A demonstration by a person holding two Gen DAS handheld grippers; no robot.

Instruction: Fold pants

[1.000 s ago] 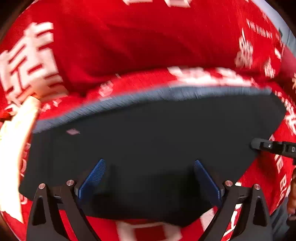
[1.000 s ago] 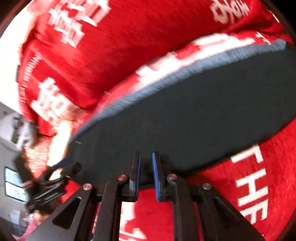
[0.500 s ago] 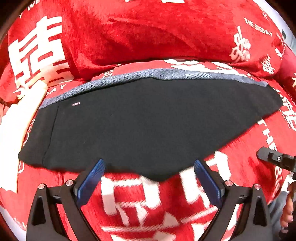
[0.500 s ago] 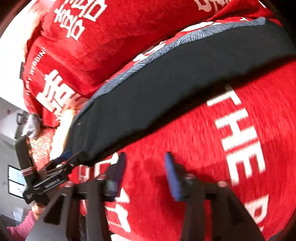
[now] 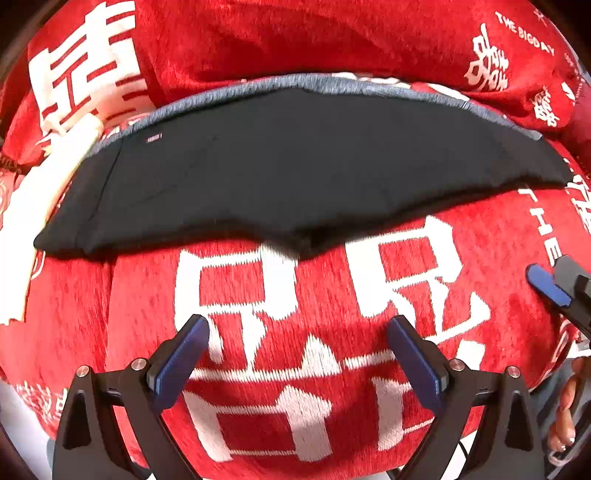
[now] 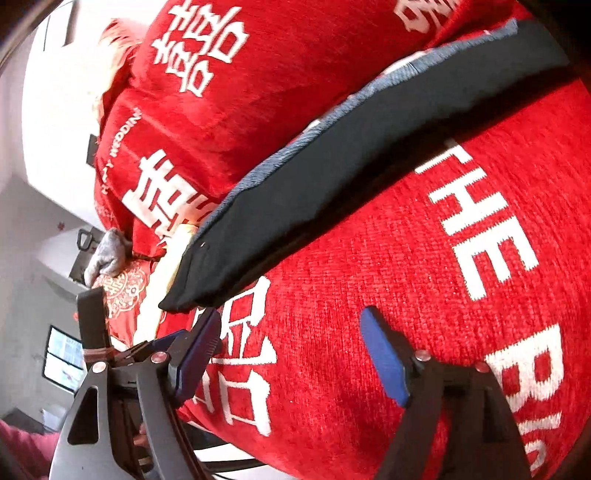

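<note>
The dark pants (image 5: 295,173) lie folded in a long flat strip across a red blanket (image 5: 295,317), with a grey waistband edge (image 5: 332,83) along the far side. They also show in the right wrist view (image 6: 332,173). My left gripper (image 5: 297,332) is open and empty, hovering over the blanket short of the pants' near edge. My right gripper (image 6: 291,339) is open and empty, near the pants' left end. Its blue pad (image 5: 546,286) shows at the right edge of the left wrist view.
The red blanket with white lettering (image 6: 480,229) covers a sofa seat and back cushions (image 5: 295,33). A cream cloth (image 5: 33,206) lies at the pants' left end. A grey bundle (image 6: 107,254) sits beyond the sofa, by a wall and window (image 6: 62,358).
Both grippers have pulled back from the pants toward the blanket's near edge. The right gripper went from shut at the pants' near edge to open. The pants now lie flat, free of both grippers.
</note>
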